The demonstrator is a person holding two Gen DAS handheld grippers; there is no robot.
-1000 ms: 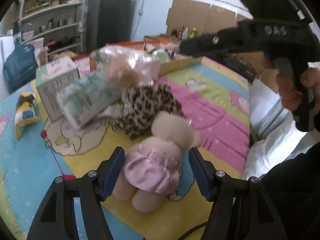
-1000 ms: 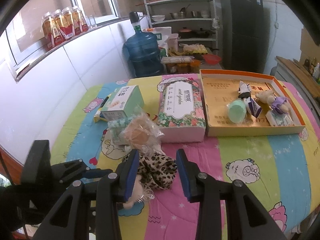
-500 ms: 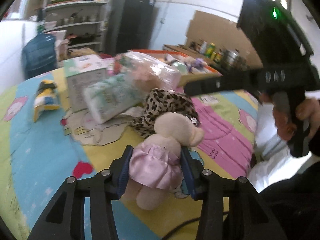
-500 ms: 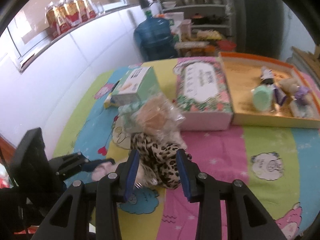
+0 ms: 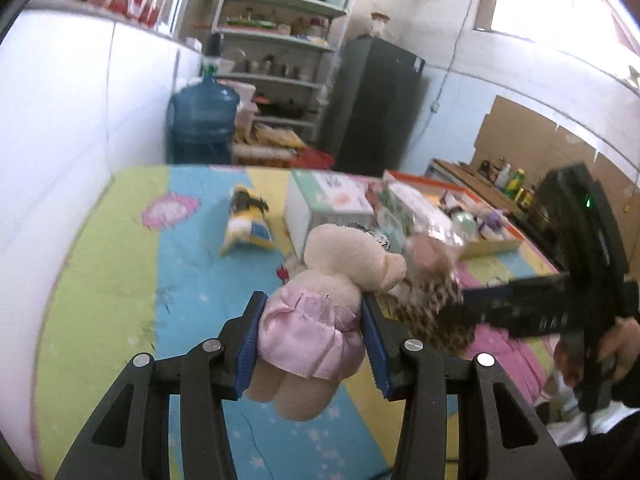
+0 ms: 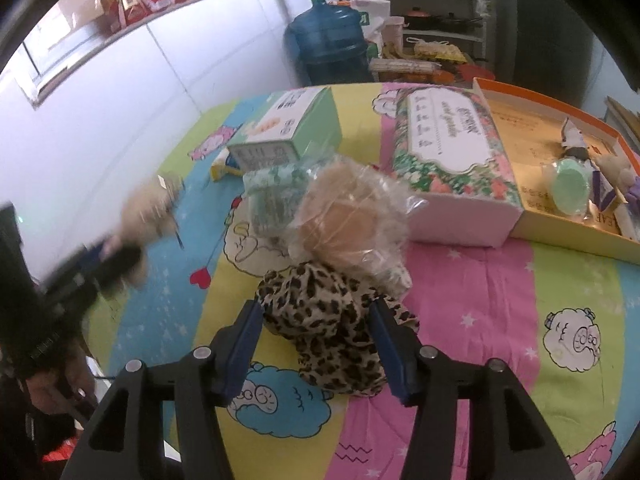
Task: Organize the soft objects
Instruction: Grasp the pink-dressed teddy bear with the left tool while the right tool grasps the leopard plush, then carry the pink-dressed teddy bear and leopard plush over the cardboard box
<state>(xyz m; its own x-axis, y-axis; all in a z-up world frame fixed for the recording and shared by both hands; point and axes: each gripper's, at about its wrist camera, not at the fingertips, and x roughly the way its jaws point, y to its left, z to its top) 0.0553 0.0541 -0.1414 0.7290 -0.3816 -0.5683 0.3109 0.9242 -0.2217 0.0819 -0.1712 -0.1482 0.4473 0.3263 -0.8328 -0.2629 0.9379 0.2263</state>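
Left tool [image 5: 312,340] clamped on plush bear [image 5: 320,312], lifted clear. Right tool [image 6: 316,344], jaws just widened and apart, straddles leopard plush [image 6: 328,320] at table [image 6: 480,300] centre. Advise closing squarely; orange tray [image 6: 560,216] lies two o'clock.

My left tongs [image 5: 312,346] pinch a cream plush doll in a pink satin skirt [image 5: 320,312] at the waist, head away from me, legs dangling, lifted off the colourful striped cartoon bedsheet [image 6: 472,296]. A leopard-print fabric bundle [image 6: 328,320] lies crumpled on that sheet between my right tongs [image 6: 316,354], whose jaws have just been opening. A plush toy in a clear plastic bag [image 6: 348,224] rests against its far side.
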